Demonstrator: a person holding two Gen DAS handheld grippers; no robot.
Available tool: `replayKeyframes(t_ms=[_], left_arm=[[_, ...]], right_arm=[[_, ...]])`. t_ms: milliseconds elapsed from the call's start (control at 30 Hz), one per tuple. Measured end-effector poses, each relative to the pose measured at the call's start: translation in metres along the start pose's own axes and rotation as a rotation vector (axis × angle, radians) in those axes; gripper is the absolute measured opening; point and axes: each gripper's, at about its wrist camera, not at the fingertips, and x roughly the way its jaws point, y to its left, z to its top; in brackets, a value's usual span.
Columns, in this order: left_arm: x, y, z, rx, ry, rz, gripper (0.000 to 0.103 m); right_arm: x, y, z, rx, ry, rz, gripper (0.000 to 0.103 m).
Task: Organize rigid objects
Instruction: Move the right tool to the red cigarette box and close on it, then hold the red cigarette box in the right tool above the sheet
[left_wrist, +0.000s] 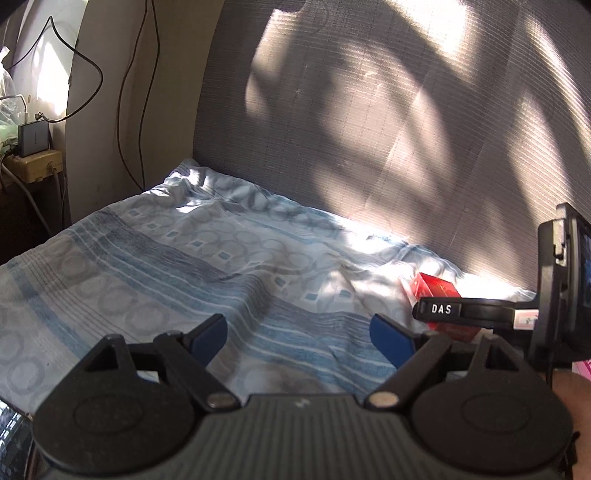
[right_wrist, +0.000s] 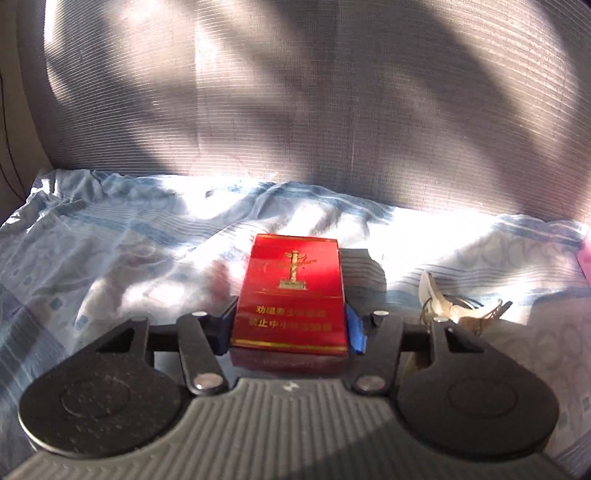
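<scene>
A red cigarette pack (right_wrist: 291, 291) with gold print sits between the blue pads of my right gripper (right_wrist: 291, 325), which is shut on its sides just above the blue patterned bedsheet (right_wrist: 110, 266). The pack also shows in the left wrist view (left_wrist: 437, 290), at the far right behind the right gripper's black body (left_wrist: 461, 312). My left gripper (left_wrist: 299, 334) is open and empty over the sheet (left_wrist: 184, 258). A bunch of keys (right_wrist: 454, 306) lies on the sheet just right of the pack.
A grey fabric headboard (left_wrist: 369, 129) rises behind the bed. Cables, a power strip (left_wrist: 35, 166) and a charger are at the far left. A pink object (right_wrist: 585, 258) shows at the right edge.
</scene>
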Motion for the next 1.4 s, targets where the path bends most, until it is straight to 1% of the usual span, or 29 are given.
replayKeyframes(t_ms=[100, 167, 233, 267, 367, 467, 567, 733, 833, 867, 933, 1000, 1033, 1067, 1133, 1233, 1400], left_arm=[[0.001, -0.001, -0.002, 0.007, 0.008, 0.004, 0.088], [0.004, -0.002, -0.004, 0.016, 0.019, 0.005, 0.088], [0.006, -0.006, -0.007, 0.036, 0.031, 0.009, 0.088], [0.007, -0.009, -0.009, 0.050, 0.036, 0.013, 0.088], [0.011, -0.017, -0.015, 0.103, 0.057, 0.021, 0.088], [0.007, -0.025, -0.020, 0.152, 0.042, 0.017, 0.088], [0.004, -0.032, -0.023, 0.201, 0.027, 0.017, 0.089], [-0.002, -0.044, -0.028, 0.277, -0.006, 0.040, 0.090], [-0.002, -0.052, -0.030, 0.320, -0.010, 0.058, 0.090], [-0.001, -0.053, -0.031, 0.329, -0.011, 0.065, 0.090], [-0.001, -0.055, -0.031, 0.339, -0.013, 0.078, 0.090], [-0.001, -0.055, -0.032, 0.339, -0.013, 0.087, 0.090], [-0.001, -0.055, -0.032, 0.337, -0.012, 0.091, 0.090], [-0.001, -0.055, -0.032, 0.334, -0.011, 0.094, 0.090], [-0.001, -0.054, -0.032, 0.328, -0.010, 0.099, 0.090], [0.000, -0.053, -0.032, 0.326, -0.010, 0.105, 0.090], [0.000, -0.054, -0.033, 0.329, -0.006, 0.108, 0.090]], right_arm=[[-0.026, 0.001, -0.016, -0.084, 0.003, 0.081, 0.059], [-0.050, -0.002, -0.033, -0.153, 0.024, 0.187, 0.059], [-0.077, -0.005, -0.051, -0.239, 0.033, 0.263, 0.059], [-0.089, -0.007, -0.060, -0.275, 0.041, 0.291, 0.059], [-0.126, -0.022, -0.088, -0.353, 0.045, 0.319, 0.059], [-0.156, -0.046, -0.115, -0.363, 0.034, 0.298, 0.059], [-0.185, -0.077, -0.138, -0.315, 0.015, 0.263, 0.059], [-0.221, -0.130, -0.176, -0.199, -0.032, 0.136, 0.059], [-0.234, -0.152, -0.191, -0.125, -0.070, 0.061, 0.059], [-0.237, -0.159, -0.197, -0.099, -0.082, 0.049, 0.060], [-0.241, -0.170, -0.205, -0.048, -0.109, 0.045, 0.065], [-0.242, -0.174, -0.206, -0.018, -0.119, 0.053, 0.067], [-0.241, -0.175, -0.206, -0.014, -0.116, 0.051, 0.071], [-0.239, -0.173, -0.206, -0.018, -0.115, 0.052, 0.072], [-0.239, -0.169, -0.206, -0.040, -0.111, 0.054, 0.077], [-0.242, -0.170, -0.209, -0.051, -0.111, 0.057, 0.080], [-0.247, -0.175, -0.212, -0.039, -0.115, 0.067, 0.081]])
